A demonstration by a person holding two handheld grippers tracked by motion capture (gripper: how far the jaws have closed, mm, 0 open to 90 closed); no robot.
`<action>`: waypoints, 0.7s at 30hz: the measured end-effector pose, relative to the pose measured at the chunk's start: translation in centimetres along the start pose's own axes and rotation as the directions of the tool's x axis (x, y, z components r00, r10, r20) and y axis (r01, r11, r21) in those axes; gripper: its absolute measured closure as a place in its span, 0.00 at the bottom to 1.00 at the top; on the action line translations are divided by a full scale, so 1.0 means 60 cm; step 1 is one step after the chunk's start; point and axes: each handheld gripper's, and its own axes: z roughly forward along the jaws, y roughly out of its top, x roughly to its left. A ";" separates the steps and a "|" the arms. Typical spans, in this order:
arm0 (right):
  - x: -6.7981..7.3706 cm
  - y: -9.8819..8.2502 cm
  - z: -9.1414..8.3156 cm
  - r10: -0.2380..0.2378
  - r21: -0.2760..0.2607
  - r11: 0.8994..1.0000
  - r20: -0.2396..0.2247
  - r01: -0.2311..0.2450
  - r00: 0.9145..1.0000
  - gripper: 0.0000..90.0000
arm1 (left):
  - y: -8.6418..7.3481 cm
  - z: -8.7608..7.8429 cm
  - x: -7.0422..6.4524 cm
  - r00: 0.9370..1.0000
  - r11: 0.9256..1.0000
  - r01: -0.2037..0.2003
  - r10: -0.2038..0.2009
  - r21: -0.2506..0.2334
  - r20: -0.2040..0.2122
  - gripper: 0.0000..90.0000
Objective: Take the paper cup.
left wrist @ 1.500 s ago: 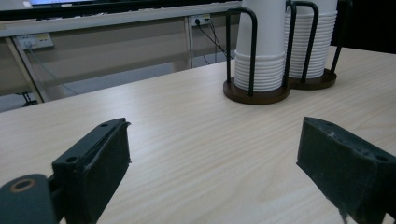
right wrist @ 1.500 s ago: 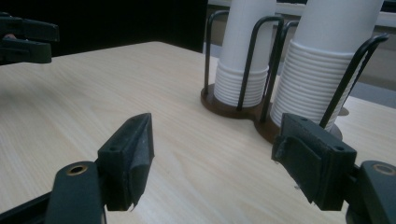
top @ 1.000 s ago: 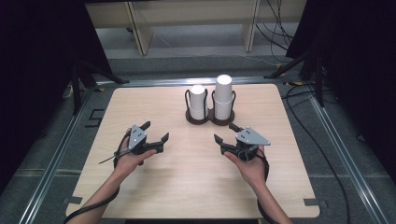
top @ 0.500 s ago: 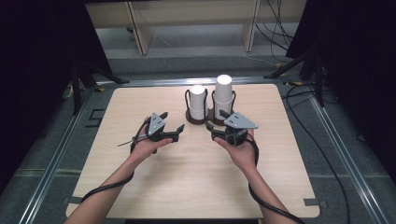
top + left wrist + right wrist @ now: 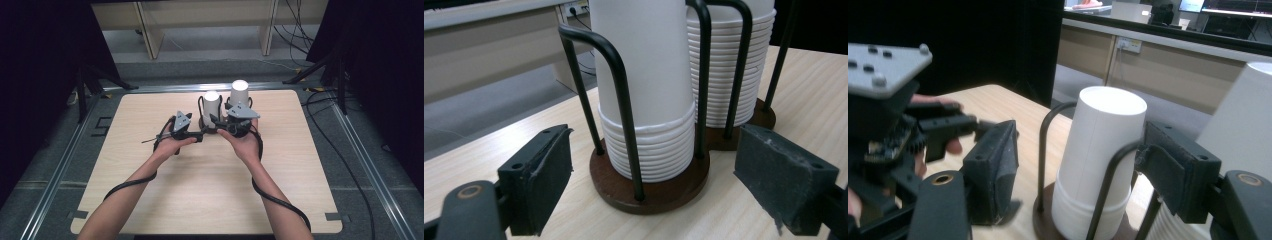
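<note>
The right gripper (image 5: 222,129) has just been closing its spread jaws around the nearer cup stack (image 5: 1100,160), which stands in a wire holder (image 5: 649,187) on the table (image 5: 150,200). They could catch a wire instead. The left gripper (image 5: 200,136) is open near the base and could nudge it.

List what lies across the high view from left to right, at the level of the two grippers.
Bare table → left gripper → shorter stack of white cups → right gripper, reaching left toward that stack, with its grey plate → bare table again.
</note>
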 end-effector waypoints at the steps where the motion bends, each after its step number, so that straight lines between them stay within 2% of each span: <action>1: -0.001 0.002 0.006 0.000 0.004 1.000 0.015 0.000 1.000 0.36 | 0.000 0.005 0.000 1.000 1.000 -0.003 0.003 0.003 0.003 0.16; 2: -0.003 0.005 0.019 0.007 0.014 1.000 0.017 -0.007 1.000 0.36 | 0.001 0.013 -0.001 1.000 1.000 0.006 -0.006 0.003 0.008 0.16; 7: -0.006 0.008 0.037 0.013 0.031 0.999 0.038 -0.014 0.999 0.36 | 0.000 0.027 0.000 1.000 1.000 0.022 -0.022 0.008 0.011 0.17; 8: -0.006 0.010 0.045 0.008 0.043 0.999 0.052 -0.010 0.999 0.36 | -0.001 0.030 0.000 1.000 1.000 0.018 -0.018 0.014 0.014 0.17; 9: -0.011 0.012 0.050 -0.033 0.046 0.998 0.057 0.030 0.998 0.36 | -0.003 0.032 -0.003 0.999 0.999 0.038 -0.039 0.033 0.014 0.17; 10: -0.011 0.012 0.050 -0.033 0.046 0.998 0.057 0.030 0.998 0.36 | -0.002 0.036 -0.002 0.999 0.999 0.039 -0.039 0.033 0.010 0.17; 11: -0.007 0.012 0.054 0.016 0.052 0.998 0.055 -0.019 0.998 0.36 | -0.002 0.039 -0.001 0.999 0.998 0.048 -0.048 0.030 0.008 0.17; 12: -0.011 0.013 0.061 0.008 0.054 0.998 0.059 -0.011 0.998 0.36 | -0.002 0.044 0.001 0.998 0.998 0.060 -0.060 0.032 0.006 0.18; 16: -0.014 0.014 0.069 0.008 0.060 0.998 0.065 -0.012 0.998 0.37 | -0.001 0.048 0.001 0.998 0.998 0.059 -0.059 0.039 0.009 0.19; 19: -0.017 0.013 0.076 0.008 0.067 0.998 0.090 -0.014 0.996 0.37 | -0.002 0.053 0.003 0.998 0.997 0.068 -0.069 0.045 0.009 0.22; 20: -0.020 0.015 0.078 -0.027 0.067 0.998 0.097 0.021 0.995 0.37 | -0.003 0.054 0.004 0.997 0.996 0.070 -0.070 0.055 0.012 0.22; 21: -0.018 0.014 0.079 0.006 0.070 0.997 0.095 -0.013 0.995 0.37 | -0.004 0.056 0.004 0.997 0.996 0.074 -0.075 0.052 0.016 0.23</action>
